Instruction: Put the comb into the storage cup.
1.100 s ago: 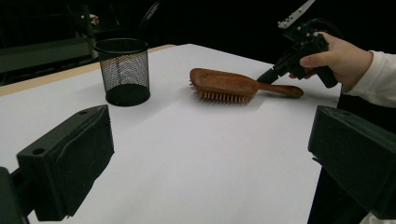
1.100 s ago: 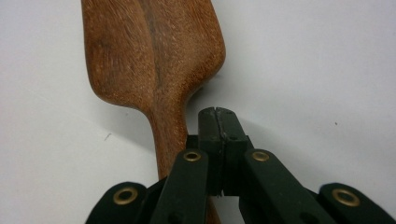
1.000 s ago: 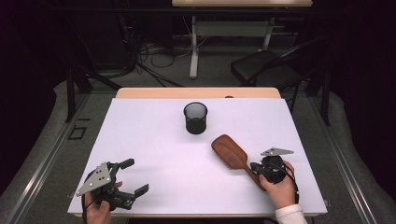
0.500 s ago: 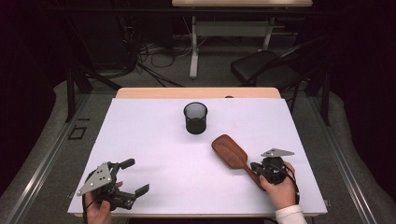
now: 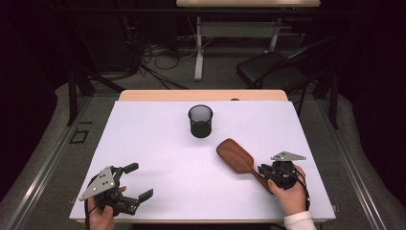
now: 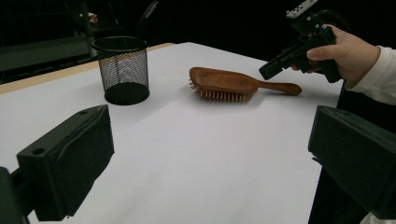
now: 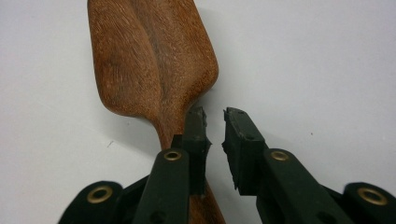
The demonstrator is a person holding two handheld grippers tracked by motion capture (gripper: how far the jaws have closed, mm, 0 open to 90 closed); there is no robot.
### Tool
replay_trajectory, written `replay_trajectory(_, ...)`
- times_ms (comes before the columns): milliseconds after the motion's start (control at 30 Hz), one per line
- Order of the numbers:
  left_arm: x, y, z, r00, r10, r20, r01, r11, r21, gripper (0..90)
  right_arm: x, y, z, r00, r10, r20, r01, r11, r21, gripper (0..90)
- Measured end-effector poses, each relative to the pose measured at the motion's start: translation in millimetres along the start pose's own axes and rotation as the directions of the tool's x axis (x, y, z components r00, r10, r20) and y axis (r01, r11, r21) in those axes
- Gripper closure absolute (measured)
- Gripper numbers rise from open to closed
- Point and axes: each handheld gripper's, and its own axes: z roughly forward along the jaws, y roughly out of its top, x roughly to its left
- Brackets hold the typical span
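Note:
A brown wooden hairbrush [image 5: 234, 154] lies bristles down on the white table, handle towards the right hand [image 6: 224, 81]. My right gripper [image 5: 263, 169] hovers over that handle. In the right gripper view its jaws [image 7: 215, 126] stand a narrow gap apart, just above the brush [image 7: 149, 56]. The handle passes under the left one and nothing is pinched. These jaws have just been opening. My left gripper [image 5: 139, 181] rests at the near left edge, wide open and empty [image 6: 205, 154]. The right gripper [image 6: 273, 67] is also seen from the left gripper view.
A black mesh cup [image 5: 200, 122] stands upright at the middle back of the white table top [image 5: 158, 143], also seen as the cup [image 6: 122, 70] left of the brush. A dark chair [image 5: 268, 69] and cables lie beyond the table.

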Motion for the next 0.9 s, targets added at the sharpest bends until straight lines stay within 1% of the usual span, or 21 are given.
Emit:
replay_trajectory(33,-0.1,0.0,0.1,1.0,0.0,0.0,0.0,1.0,0.0,0.3,0.0,0.5,-1.2,1.0,-0.001,-0.001,0.001,1.0,-0.007,74.3)
replay_trajectory(67,-0.2,0.0,0.1,1.0,0.0,0.0,0.0,1.0,0.001,0.3,0.0,0.5,-1.2,1.0,-0.001,-0.001,0.001,1.0,-0.007,74.3)
replay_trajectory(100,-0.2,-0.1,0.4,1.0,0.001,0.002,-0.001,1.0,-0.001,0.3,0.1,0.9,-2.1,1.0,0.0,-0.006,0.0,1.0,-0.014,71.1)
replay_trajectory(333,-0.3,0.0,0.2,1.0,0.002,0.0,-0.002,1.0,0.001,0.2,0.7,1.0,-2.5,0.9999,-0.01,0.004,0.01,0.999,-0.034,64.6)
replay_trajectory(433,-0.4,0.1,0.3,1.0,0.004,0.002,-0.004,1.0,0.001,0.3,0.9,1.0,-2.6,0.9999,-0.011,0.003,0.011,0.999,-0.034,63.1)
replay_trajectory(567,-0.5,0.1,0.2,1.0,0.004,0.002,-0.004,1.0,0.001,0.2,1.4,1.7,-2.2,0.9999,-0.012,-0.004,0.012,0.999,-0.033,58.9)
replay_trajectory(667,-0.4,0.2,-0.2,1.0,0.003,0.0,-0.003,1.0,0.002,0.3,1.7,2.3,-2.2,0.9998,-0.016,-0.009,0.016,0.999,-0.031,57.7)
replay_trajectory(700,-0.5,0.1,0.1,1.0,0.002,-0.001,-0.002,1.0,0.0,0.2,2.4,3.5,-2.7,0.9997,-0.023,-0.005,0.022,0.999,-0.03,56.1)
replay_trajectory(800,-0.6,0.1,0.3,1.0,0.004,0.004,-0.004,1.0,0.003,0.3,3.2,4.9,-3.6,0.9994,-0.035,-0.001,0.035,0.999,-0.036,55.0)
replay_trajectory(900,-0.8,0.3,0.3,1.0,0.004,0.004,-0.004,1.0,0.002,0.2,4.6,6.7,-4.9,0.9981,-0.061,0.007,0.061,0.997,-0.05,52.9)
